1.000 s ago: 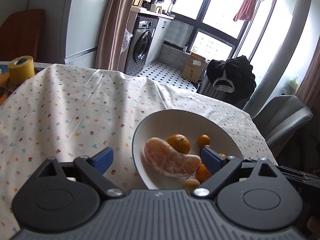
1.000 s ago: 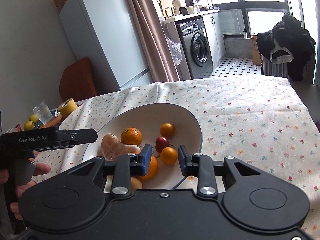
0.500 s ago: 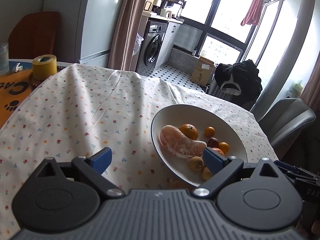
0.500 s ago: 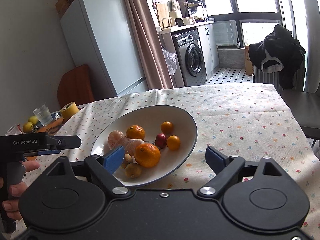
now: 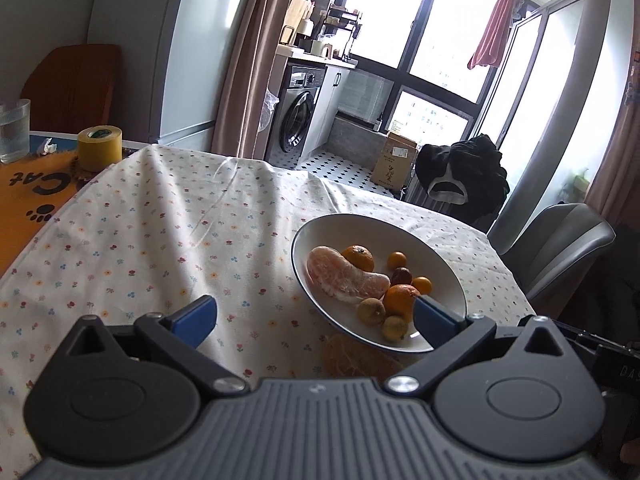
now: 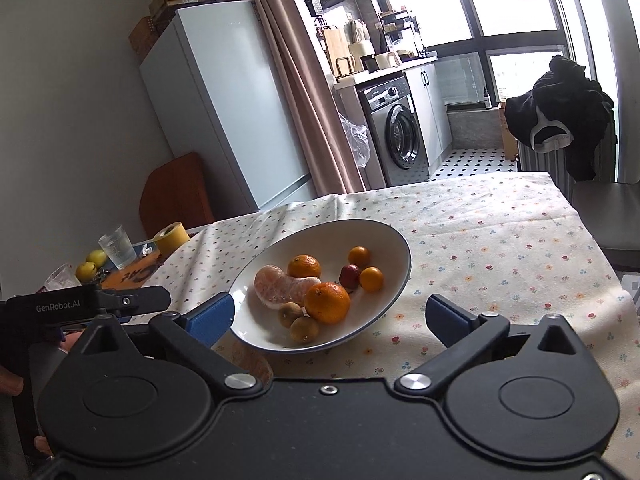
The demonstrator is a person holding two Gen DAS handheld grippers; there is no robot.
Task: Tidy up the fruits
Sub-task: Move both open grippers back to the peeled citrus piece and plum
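Both claws stand released, each spread wide with nothing between the blue pads. The right claw (image 6: 328, 318) has just been opening, and its left pad now sits just at the near rim of the white bowl (image 6: 394, 240), not pressing on it. The left claw (image 5: 314, 316) has also been opening a little further; it hovers over the flowered tablecloth (image 5: 160, 220), its right pad in front of the bowl's near edge.

All the fruit lies in the bowl, which rests on the table toward the side nearest the grey chair (image 5: 560, 244). A peeled pomelo segment (image 6: 280, 286) lies across the left of the bowl. Behind it sits a mandarin (image 6: 305, 266); in front, touching it, is a larger orange (image 6: 327, 302). Two small brownish fruits (image 6: 298, 322) sit at the near edge, just beside that orange. Farther back are two kumquats (image 6: 365, 268) with a dark red fruit (image 6: 349, 275) between them.

A patch of straw-coloured mat (image 5: 352, 356) shows under the near rim of the bowl. At the far left of the table stand a yellow roll of tape (image 6: 171, 237), a ribbed drinking glass (image 6: 117, 246) and two yellow-green fruits (image 6: 91, 265), well apart from the bowl. A person's hand (image 6: 12, 380) holds the left claw's handle at the edge of the right wrist view.
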